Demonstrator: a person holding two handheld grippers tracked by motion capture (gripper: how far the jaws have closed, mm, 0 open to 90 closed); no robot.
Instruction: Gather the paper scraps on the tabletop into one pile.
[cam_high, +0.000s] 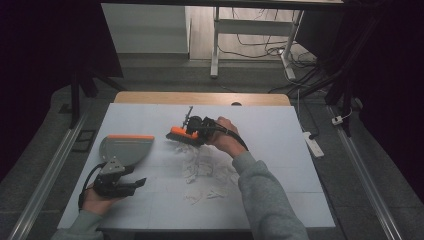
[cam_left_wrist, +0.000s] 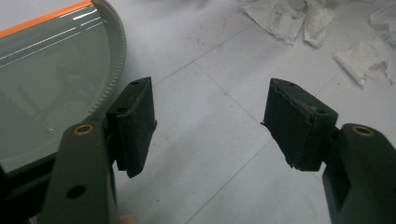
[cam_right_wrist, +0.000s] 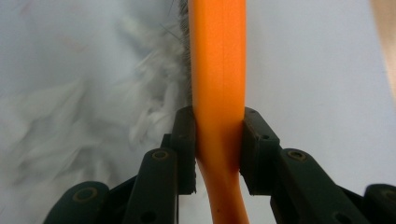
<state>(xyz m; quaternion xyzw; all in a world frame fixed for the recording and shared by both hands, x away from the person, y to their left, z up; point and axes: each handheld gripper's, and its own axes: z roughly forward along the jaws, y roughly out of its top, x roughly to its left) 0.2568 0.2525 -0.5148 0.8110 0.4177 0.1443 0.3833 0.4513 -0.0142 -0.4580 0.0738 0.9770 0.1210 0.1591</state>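
- On the left of the counter (cam_high: 280, 150), the left tongs (cam_high: 135, 184) rest low near the front edge, held by the person's left hand. Their jaws stand apart with nothing between them; in the left gripper view (cam_left_wrist: 210, 126) bare counter shows in the gap.
- Just beyond those tongs lies the dustpan (cam_high: 125, 149), grey with an orange lip (cam_high: 131, 136). Its open mouth, the lipped edge, faces away from the person, not toward the scraps.
- To the right of the dustpan, around the middle of the counter, sits the pile of torn white paper scraps (cam_high: 205, 170). It is well apart from the pan, so the sweep, as I judge it, has to run leftward across that gap.
- At the far edge of the pile, the right tongs (cam_high: 192, 131) are clamped on the orange handle of the brush (cam_high: 179, 134). In the right gripper view the pads squeeze the handle (cam_right_wrist: 218, 70) from both sides, bristles trailing left into the scraps.
- The brush's long axis lies roughly left to right across the counter. The right hand is much the nearer to the scraps; the left is nearer the pan.
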